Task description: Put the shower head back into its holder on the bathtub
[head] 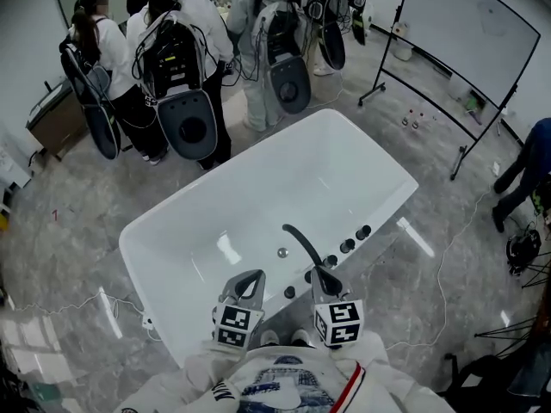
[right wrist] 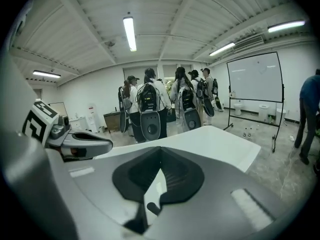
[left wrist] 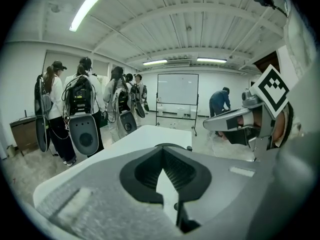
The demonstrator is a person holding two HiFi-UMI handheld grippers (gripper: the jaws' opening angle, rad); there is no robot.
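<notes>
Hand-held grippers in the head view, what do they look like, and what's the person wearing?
The left hand-held gripper and right hand-held gripper are grey, wedge-shaped, with black ribbed pads. Each carries a white cube with black square markers. The person wears a white jacket with a red stripe.

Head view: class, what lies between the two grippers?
One small dark knob on the near rim of the tub lies between the left gripper and the right gripper. Only the head view shows it.
</notes>
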